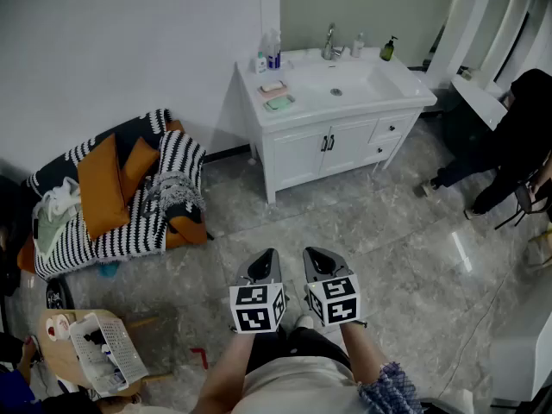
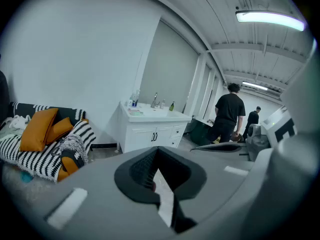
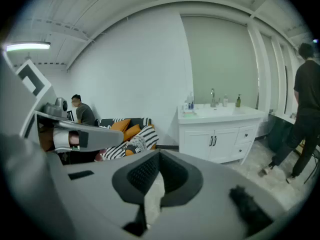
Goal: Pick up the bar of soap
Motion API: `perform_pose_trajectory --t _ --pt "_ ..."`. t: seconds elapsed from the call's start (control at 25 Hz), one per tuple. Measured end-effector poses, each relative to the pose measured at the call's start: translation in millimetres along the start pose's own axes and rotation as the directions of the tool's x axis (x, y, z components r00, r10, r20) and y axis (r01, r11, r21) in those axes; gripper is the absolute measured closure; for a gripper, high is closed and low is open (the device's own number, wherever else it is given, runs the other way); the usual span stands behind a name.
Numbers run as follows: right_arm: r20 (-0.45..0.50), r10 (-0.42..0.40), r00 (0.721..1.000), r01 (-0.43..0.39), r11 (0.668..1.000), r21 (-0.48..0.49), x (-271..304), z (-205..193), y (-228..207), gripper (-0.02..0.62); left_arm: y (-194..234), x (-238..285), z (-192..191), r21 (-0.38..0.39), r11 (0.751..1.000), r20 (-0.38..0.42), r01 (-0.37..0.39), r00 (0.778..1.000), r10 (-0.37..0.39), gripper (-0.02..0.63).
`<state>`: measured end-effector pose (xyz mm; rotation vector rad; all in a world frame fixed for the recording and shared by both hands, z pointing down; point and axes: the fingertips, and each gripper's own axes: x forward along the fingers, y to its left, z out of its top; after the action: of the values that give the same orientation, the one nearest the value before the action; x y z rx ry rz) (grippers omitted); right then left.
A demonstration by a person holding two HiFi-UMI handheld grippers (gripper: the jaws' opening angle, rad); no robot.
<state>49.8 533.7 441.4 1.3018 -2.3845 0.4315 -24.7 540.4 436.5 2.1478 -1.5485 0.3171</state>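
Note:
A pinkish bar of soap (image 1: pixel 272 86) lies on the left end of the white vanity top (image 1: pixel 405 89), far across the floor from me. A green soap dish (image 1: pixel 279 103) sits just in front of it. Both grippers are held side by side low in the head view, well short of the vanity. My left gripper (image 1: pixel 266 254) (image 2: pixel 158 149) is shut with nothing in it. My right gripper (image 1: pixel 315 252) (image 3: pixel 160 154) is shut and empty too. Both gripper views show the vanity (image 2: pixel 150 130) (image 3: pixel 220 134) in the distance; the soap is too small to make out there.
A sofa with a striped blanket and orange cushions (image 1: pixel 121 197) stands left of the vanity. Bottles (image 1: pixel 271 52) and a faucet (image 1: pixel 329 40) stand on the vanity top. A person in black (image 1: pixel 517 136) is at the right. A white basket (image 1: pixel 105 352) sits at the lower left.

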Motion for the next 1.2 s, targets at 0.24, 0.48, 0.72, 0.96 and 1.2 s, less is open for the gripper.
perform_pose_trajectory --t 0.24,0.48,0.72,0.96,1.2 --pt "0.009 0.011 1.000 -0.011 1.000 0.002 0.7 0.9 2.1 0.584 3.2 2.1 0.4 0.006 1.000 0.002 -0.008 1.000 0.008 0.600" --pt "-0.002 0.002 1.000 -0.002 1.000 -0.010 -4.3 -3.5 -1.8 0.584 3.3 0.6 -1.4 -0.006 1.000 -0.001 -0.018 1.000 0.018 0.600" --pt "0.041 -0.026 0.999 0.027 1.000 -0.015 -12.4 9.3 -21.0 0.584 -7.8 6.1 8.6 0.011 1.000 0.020 -0.017 1.000 0.016 0.600" --pt "0.079 -0.015 0.997 0.014 1.000 0.007 -28.5 11.0 -38.3 0.584 -28.1 11.7 8.0 0.019 1.000 0.023 -0.010 1.000 0.010 0.600" --pt "0.074 0.042 0.996 -0.041 0.999 -0.012 -40.8 2.3 -55.1 0.579 -56.3 19.9 -1.4 0.022 1.000 0.020 -0.012 1.000 0.012 0.600"
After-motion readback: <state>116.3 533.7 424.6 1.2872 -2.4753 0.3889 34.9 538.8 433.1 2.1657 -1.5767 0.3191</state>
